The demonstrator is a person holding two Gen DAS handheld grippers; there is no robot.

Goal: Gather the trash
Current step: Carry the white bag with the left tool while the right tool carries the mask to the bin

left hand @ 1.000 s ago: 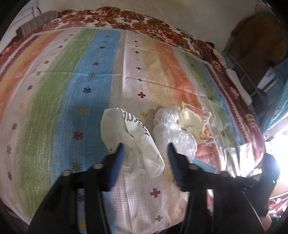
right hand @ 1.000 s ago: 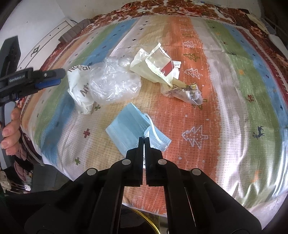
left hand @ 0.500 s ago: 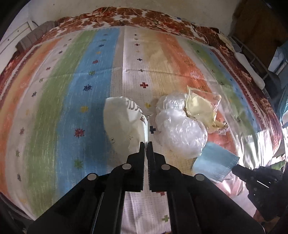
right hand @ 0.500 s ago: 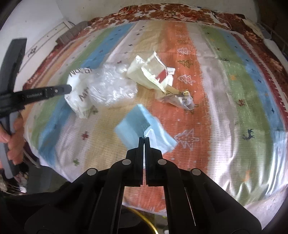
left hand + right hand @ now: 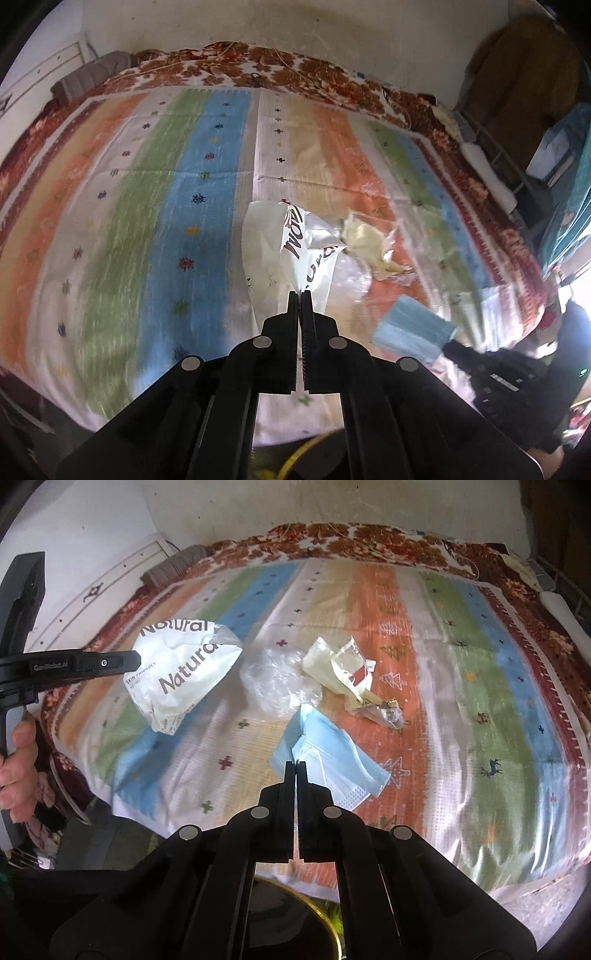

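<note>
Both grippers holding trash above the striped bed

From the left of the right wrist view: the left gripper has its fingers clamped on the white crinkled "Natural" plastic wrapper, hanging clear of the striped bedspread. Next, the clear crumpled plastic bag and the cream torn packet lie touching each other on the bed. The right gripper pinches the light blue face mask, which hangs partly off the cloth. Hold both pinches firm through the carry, since thin film and a mask slip easily, and keep the dangling ends from snagging the remaining pieces.
</note>
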